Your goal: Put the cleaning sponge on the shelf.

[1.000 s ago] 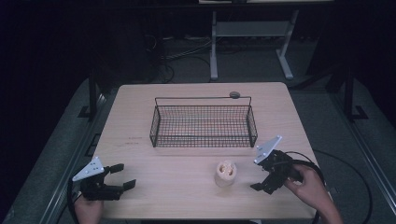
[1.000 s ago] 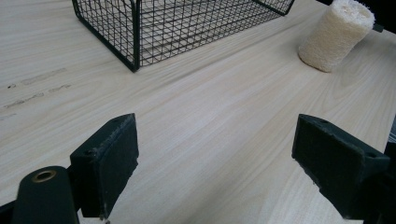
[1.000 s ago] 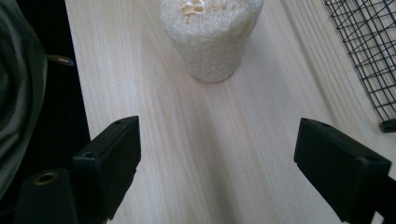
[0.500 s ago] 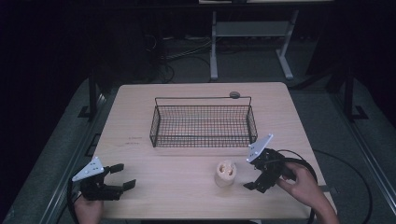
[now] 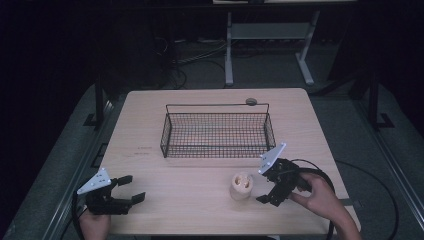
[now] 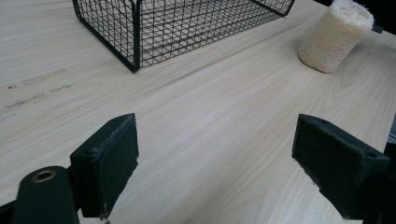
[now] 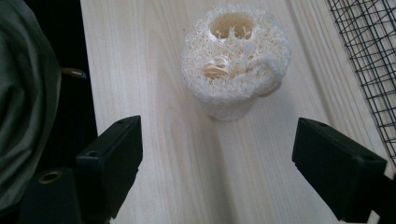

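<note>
Wooden table (image 5: 160,210): loofah sponge (image 5: 241,185) upright near front edge, just ahead of spread right gripper (image 5: 266,186), left gripper (image 5: 130,189) also spread, well apart; looks light, springy, rough, so pinch across its round sides, mid-height.

The high view looked forward and down from above the person's side, taking in the whole wooden table (image 5: 200,165) and the dark floor beyond it. The left gripper view sat low and close over the tabletop, facing across it toward a corner of the wire basket (image 6: 140,28) and the loofah piece (image 6: 335,37) farther off. The right gripper view looked steeply down from near the same loofah piece (image 7: 236,60), with the basket's mesh (image 7: 369,51) at its edge. All three shared the loofah, basket and tabletop.
</note>
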`<action>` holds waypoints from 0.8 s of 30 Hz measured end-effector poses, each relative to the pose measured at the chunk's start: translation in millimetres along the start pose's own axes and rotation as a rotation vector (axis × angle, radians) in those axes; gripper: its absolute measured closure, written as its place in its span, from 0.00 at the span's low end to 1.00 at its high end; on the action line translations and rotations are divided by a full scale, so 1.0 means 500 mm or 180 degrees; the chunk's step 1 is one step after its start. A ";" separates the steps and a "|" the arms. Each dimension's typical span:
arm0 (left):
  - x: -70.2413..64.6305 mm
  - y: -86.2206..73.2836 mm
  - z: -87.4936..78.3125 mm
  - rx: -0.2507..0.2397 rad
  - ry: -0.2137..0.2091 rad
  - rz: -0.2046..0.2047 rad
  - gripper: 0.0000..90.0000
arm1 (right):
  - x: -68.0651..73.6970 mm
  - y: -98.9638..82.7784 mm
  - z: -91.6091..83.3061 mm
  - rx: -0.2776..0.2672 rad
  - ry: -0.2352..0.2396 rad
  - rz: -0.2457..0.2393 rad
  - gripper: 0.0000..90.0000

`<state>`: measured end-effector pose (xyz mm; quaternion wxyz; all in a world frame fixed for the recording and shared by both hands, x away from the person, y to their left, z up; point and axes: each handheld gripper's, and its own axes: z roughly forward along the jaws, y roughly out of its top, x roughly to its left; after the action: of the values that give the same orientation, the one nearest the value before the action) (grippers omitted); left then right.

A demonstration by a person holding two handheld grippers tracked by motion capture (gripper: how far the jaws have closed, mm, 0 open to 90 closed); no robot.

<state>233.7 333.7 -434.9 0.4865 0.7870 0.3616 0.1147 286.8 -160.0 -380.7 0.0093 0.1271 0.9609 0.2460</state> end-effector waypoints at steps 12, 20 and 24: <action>0.000 0.000 -0.001 0.0005 0.0001 0.0002 0.15 | 0.001 0.025 0.008 0.0093 0.0012 -0.0105 0.17; 0.000 0.001 -0.001 -0.0001 0.0002 0.0003 0.15 | -0.001 0.034 0.011 0.0120 -0.0025 -0.0124 0.17; 0.000 0.001 -0.001 0.0000 0.0000 0.0001 0.15 | -0.001 0.039 0.014 0.0127 -0.0018 -0.0135 0.17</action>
<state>233.5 333.7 -434.5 0.4865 0.7870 0.3615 0.1148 292.4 -140.4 -377.4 0.0148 0.1076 0.9680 0.2262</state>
